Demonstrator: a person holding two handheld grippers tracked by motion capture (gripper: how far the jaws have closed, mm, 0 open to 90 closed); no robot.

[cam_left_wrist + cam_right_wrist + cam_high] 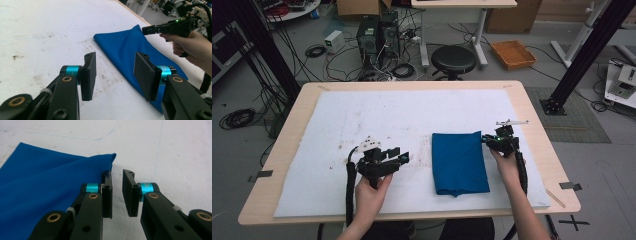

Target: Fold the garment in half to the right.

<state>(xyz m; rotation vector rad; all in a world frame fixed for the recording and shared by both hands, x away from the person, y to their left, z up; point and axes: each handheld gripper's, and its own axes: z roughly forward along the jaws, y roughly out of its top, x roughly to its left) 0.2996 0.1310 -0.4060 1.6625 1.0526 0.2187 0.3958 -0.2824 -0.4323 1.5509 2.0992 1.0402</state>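
Black tongs (pixel 117 192), teal collars, brass screws

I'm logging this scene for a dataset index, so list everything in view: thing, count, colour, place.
blue cloth: one, blue, folded, right of centre on the white mat
white mat: one, white, stained, covering the table top
table: one, light wood
stool: one, black, beyond the table
tray: one, orange, on the floor
computer towers: two, black, on the floor among cables
left gripper: one, black, open, empty, left of the cloth
right gripper: one, black, narrowly open at the cloth's raised far right corner
hands: two, at the near edge
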